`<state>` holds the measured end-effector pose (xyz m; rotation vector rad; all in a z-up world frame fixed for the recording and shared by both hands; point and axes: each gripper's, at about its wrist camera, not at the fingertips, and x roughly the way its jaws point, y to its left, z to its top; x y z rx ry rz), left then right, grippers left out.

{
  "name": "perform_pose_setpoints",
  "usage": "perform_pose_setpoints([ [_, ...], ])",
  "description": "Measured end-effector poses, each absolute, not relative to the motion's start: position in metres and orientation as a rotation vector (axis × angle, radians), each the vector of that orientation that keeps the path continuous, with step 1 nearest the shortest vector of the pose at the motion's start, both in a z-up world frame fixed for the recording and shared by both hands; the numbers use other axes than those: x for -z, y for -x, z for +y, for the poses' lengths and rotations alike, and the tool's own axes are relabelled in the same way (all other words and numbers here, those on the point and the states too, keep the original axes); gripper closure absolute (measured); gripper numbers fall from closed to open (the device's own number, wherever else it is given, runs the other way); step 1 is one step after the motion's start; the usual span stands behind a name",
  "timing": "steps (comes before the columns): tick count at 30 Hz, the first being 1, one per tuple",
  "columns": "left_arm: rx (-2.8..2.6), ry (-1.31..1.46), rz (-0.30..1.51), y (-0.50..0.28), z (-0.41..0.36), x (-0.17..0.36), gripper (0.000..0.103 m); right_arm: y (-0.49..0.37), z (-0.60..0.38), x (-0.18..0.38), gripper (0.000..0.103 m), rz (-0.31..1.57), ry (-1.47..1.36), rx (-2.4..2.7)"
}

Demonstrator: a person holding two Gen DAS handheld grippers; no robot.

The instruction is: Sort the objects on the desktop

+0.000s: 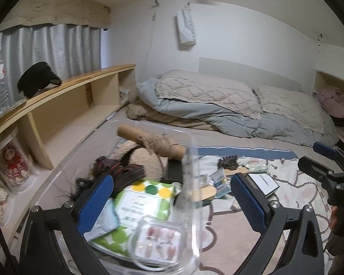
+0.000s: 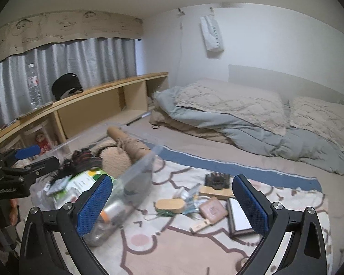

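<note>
Small desktop objects lie in two groups on the bed, some inside a clear plastic bin (image 1: 190,160) and some loose on the patterned blanket (image 1: 286,206).

From the left wrist, the left gripper (image 1: 172,197) hangs over the bin with jaws wide apart, holding nothing. Under it sit a green-dotted packet (image 1: 146,201), a press-on nail box (image 1: 158,240) and a twine spool (image 1: 153,142).

From the right wrist, the right gripper (image 2: 172,201) is likewise spread and empty above the blanket's middle. A wooden brush (image 2: 170,205), dark comb (image 2: 216,180), pink case (image 2: 212,209) and white-faced box (image 2: 239,216) cluster there, some touching. Picking an outer piece first would probably avoid dragging its neighbours.
</note>
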<state>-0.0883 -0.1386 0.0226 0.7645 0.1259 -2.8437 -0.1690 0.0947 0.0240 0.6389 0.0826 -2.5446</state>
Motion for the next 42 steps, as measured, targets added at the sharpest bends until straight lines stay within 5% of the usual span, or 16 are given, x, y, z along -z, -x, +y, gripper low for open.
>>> perform_pose_setpoints([
  [20, 2.97, -0.842, 0.187, 0.15, -0.059, -0.002, 0.0, 0.188, 0.162, 0.006, 0.0, 0.017, -0.777, 2.664],
  [30, 2.977, -0.856, 0.047, 0.169, -0.036, 0.012, 0.001, 0.224, 0.178, 0.042, 0.0, -0.188, -0.997, 2.56],
  [32, 2.978, -0.859, 0.03, 0.171, -0.036, 0.015, 0.005, 0.234, 0.178, 0.053, 0.006, -0.235, -1.049, 2.539],
  [37, 2.97, -0.877, 0.023, 0.176, -0.039, 0.021, 0.009, 0.261, 0.169, 0.081, 0.049, -0.294, -1.158, 2.474],
  [42, 2.975, -0.894, 0.043, 0.18, -0.043, 0.024, 0.01, 0.289, 0.152, 0.115, 0.063, -0.332, -1.264, 2.41],
])
